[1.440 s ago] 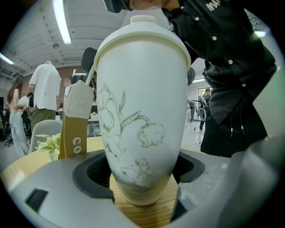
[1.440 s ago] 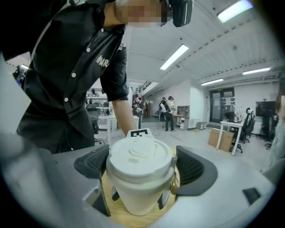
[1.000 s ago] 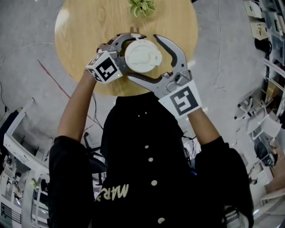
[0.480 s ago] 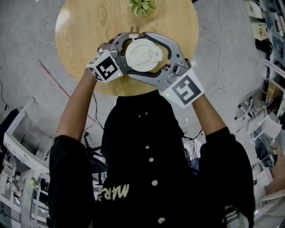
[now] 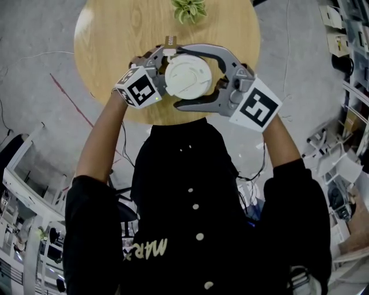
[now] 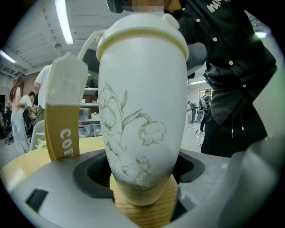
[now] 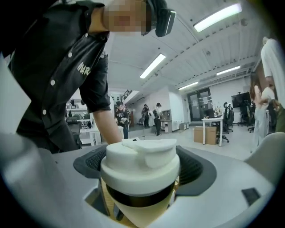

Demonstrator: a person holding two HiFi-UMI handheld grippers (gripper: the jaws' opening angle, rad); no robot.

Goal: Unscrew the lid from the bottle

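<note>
A white bottle (image 6: 142, 102) with a flower drawing stands on the round wooden table (image 5: 109, 34). Its white lid (image 5: 187, 75) faces up at me in the head view. My left gripper (image 5: 164, 72) comes in from the left and is shut on the bottle's body, its pads (image 6: 95, 173) pressing the lower part. My right gripper (image 5: 176, 76) reaches in from the right with one jaw on each side of the lid (image 7: 140, 162), and both pads touch it. A tan strap (image 6: 62, 120) with white letters hangs beside the bottle.
A small green plant (image 5: 189, 8) stands at the table's far edge, just beyond the bottle. Grey floor surrounds the table, with white racks (image 5: 23, 173) at the left and shelves (image 5: 351, 52) at the right. People stand in the background of both gripper views.
The right gripper's jaws have narrowed from wide around the lid to touching it. The gripper has swung, its marker cube moving right and up. The left gripper and bottle have barely moved.
</note>
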